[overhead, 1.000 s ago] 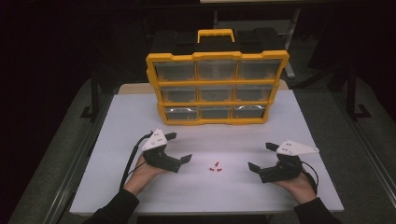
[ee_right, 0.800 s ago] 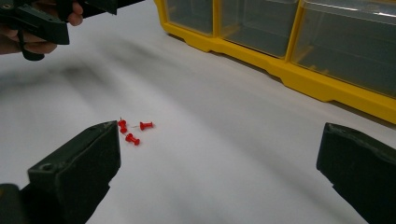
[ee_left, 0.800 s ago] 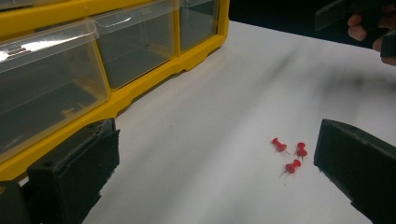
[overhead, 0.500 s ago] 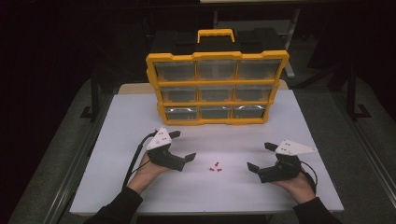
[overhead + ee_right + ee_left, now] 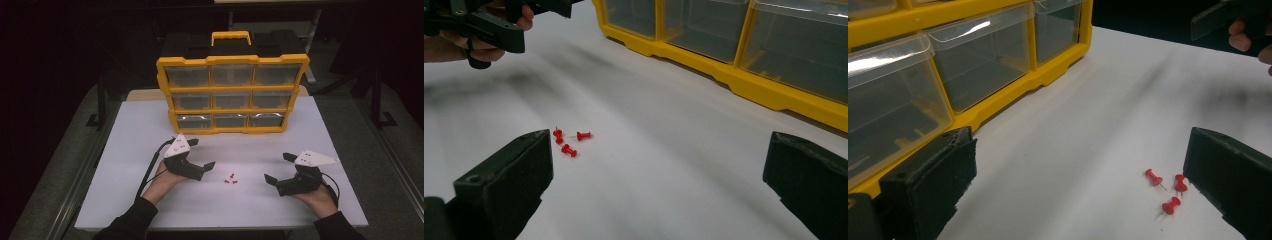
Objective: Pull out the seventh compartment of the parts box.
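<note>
Red pushpins (image 5: 231,179) lie just beside my left gripper (image 5: 205,153), nearer than my right gripper (image 5: 277,166); both gape empty.

High view looks down; both low claw views share the red pushpins (image 5: 231,179).

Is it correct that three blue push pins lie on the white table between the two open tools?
Not quite: the push pins are red, not blue, as the left gripper view shows. Three do lie on the white table between the open left tool and right tool.
</note>
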`<state>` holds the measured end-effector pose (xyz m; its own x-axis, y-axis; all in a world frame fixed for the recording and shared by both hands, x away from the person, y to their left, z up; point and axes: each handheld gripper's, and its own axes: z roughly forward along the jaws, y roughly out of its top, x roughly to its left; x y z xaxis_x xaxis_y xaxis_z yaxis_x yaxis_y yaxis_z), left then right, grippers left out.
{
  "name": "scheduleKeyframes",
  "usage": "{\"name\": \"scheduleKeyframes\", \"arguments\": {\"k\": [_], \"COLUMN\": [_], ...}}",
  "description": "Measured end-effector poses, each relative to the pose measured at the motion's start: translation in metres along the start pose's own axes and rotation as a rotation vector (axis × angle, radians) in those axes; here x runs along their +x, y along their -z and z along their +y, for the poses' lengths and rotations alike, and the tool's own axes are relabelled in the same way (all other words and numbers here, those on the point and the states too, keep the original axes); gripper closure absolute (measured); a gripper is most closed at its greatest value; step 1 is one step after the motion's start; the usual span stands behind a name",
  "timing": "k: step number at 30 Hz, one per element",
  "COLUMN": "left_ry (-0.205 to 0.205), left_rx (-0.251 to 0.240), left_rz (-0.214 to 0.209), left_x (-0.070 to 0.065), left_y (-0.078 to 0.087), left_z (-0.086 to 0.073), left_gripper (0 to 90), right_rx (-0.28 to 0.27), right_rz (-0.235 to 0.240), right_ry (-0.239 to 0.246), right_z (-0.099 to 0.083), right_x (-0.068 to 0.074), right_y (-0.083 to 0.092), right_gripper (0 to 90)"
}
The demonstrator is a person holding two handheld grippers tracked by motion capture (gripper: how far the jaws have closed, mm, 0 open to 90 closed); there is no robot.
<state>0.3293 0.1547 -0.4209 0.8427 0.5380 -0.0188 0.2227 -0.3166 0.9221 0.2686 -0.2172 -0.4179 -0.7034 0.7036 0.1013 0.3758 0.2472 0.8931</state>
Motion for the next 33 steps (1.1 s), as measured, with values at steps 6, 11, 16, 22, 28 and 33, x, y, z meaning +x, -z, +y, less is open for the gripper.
{"name": "scheduleKeyframes", "arguments": {"k": [6,11,16,22,28,33], "left_ry": [0.015,0.015,0.012,0.007,-0.003,-0.002], "left_rx": [-0.005,-0.009,-0.012,-0.007,-0.008,-0.009], "left_rz": [-0.001,0.003,0.004,-0.002,0.004,0.008], "left_x": [0.002,0.004,0.003,0.002,0.001,0.003], "left_y": [-0.007,-0.012,-0.017,-0.027,-0.034,-0.038], "left_z": [-0.001,0.0,0.001,0.003,0.005,0.004], "left_gripper": [0.1,0.1,0.1,0.1,0.2,0.2], "right_rx": [0.0,0.0,0.001,0.003,0.0,0.001], "right_rz": [0.001,0.001,0.002,0.001,0.001,0.003], "right_ry": [0.0,-0.001,0.0,-0.004,-0.005,-0.005], "right_z": [0.0,0.0,0.0,-0.001,-0.001,-0.001], "right_x": [0.0,0.0,0.0,0.0,0.0,0.0], "right_y": [0.0,0.0,0.0,-0.001,0.0,0.0], "right_gripper": [0.0,0.0,0.0,0.0,0.0,0.0]}}
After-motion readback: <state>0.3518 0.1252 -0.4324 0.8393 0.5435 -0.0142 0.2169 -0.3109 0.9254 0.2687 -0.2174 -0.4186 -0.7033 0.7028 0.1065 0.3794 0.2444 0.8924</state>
